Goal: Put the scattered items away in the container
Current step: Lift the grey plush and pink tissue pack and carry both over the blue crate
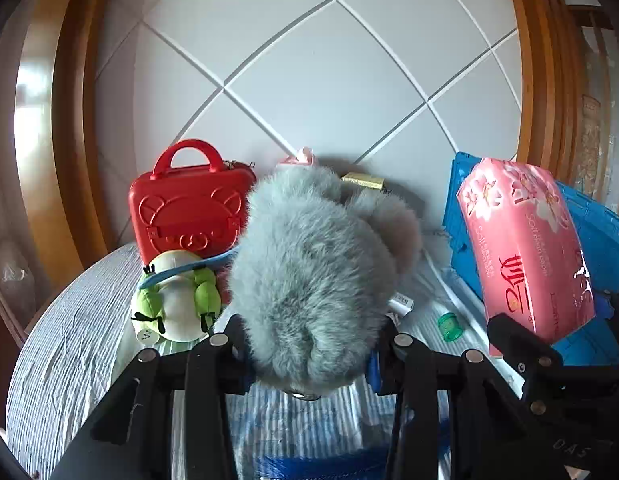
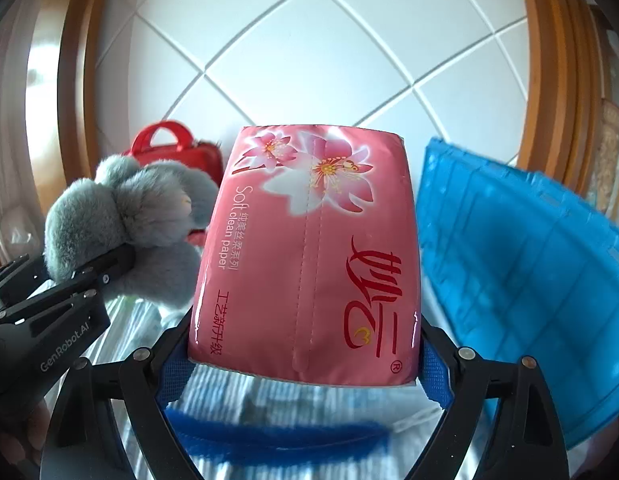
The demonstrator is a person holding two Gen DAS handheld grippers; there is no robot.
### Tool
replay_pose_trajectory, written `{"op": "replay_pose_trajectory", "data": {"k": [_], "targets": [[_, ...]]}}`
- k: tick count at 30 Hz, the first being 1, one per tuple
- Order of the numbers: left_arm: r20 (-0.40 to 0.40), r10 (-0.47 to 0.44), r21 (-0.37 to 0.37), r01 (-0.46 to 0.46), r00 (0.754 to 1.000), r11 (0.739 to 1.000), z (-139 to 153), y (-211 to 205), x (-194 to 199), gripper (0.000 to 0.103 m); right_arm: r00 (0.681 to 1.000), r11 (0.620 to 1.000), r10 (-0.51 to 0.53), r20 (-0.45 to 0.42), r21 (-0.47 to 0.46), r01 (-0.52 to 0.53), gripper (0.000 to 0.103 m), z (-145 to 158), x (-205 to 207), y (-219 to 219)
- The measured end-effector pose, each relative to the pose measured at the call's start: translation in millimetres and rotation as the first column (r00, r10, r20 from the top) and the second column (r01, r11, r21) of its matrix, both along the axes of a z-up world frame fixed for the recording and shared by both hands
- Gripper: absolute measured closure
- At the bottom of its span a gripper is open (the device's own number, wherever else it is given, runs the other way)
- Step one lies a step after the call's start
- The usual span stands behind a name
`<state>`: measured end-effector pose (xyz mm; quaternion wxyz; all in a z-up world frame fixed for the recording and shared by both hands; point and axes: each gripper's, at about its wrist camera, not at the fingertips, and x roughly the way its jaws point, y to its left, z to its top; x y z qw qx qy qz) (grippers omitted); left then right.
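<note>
- Two grippers up above a striped bed cover (image 1: 61,320), each with something clamped between its pads.
- Left gripper (image 1: 309,354): closed partway on a grey fluffy toy (image 1: 309,272), fur bulging out past both fingers; same toy off to the left in the right wrist view (image 2: 121,216).
- Right gripper (image 2: 305,364): spread wide around a pink tissue pack (image 2: 309,256), blue pads pressed to its two sides, pack upright and clear of the cover.
- Blue crate (image 1: 589,232) at the right, just behind the tissue pack; blurred in the right wrist view (image 2: 521,280).
- Down on the cover: red toy suitcase (image 1: 189,208) standing against the wall, green frog doll (image 1: 177,300) just in front of it, small green cap (image 1: 449,326) near the crate.
- Gold box (image 1: 363,180) at the wall behind the fluffy toy.
</note>
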<state>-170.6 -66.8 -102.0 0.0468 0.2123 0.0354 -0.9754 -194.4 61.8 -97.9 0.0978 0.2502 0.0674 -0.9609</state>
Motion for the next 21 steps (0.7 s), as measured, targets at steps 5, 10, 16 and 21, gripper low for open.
{"op": "replay_pose_trajectory", "data": {"k": [5, 10, 16, 21], "targets": [[-0.073, -0.001, 0.000, 0.001, 0.997, 1.000, 37.7, 50.0, 13.0, 0.064, 0.995, 1.000, -0.015, -0.095, -0.003, 0.015, 0.011, 48.8, 14.5, 49.8], [-0.117, -0.003, 0.011, 0.004, 0.993, 1.000, 69.7, 117.8, 16.9, 0.064, 0.986, 0.999, -0.039, -0.160, 0.008, 0.041, 0.011, 89.0, 27.1, 119.1], [-0.145, -0.036, 0.004, 0.037, 0.989, 0.999, 97.8, 216.5, 15.2, 0.064, 0.974, 0.993, -0.097, -0.206, 0.045, 0.109, 0.011, 121.2, 24.1, 216.3], [-0.123, -0.090, -0.004, 0.090, 0.988, 0.996, 115.3, 285.0, -2.6, 0.064, 0.965, 0.982, -0.164, -0.206, 0.061, 0.180, 0.011, 132.2, 10.8, 292.5]]}}
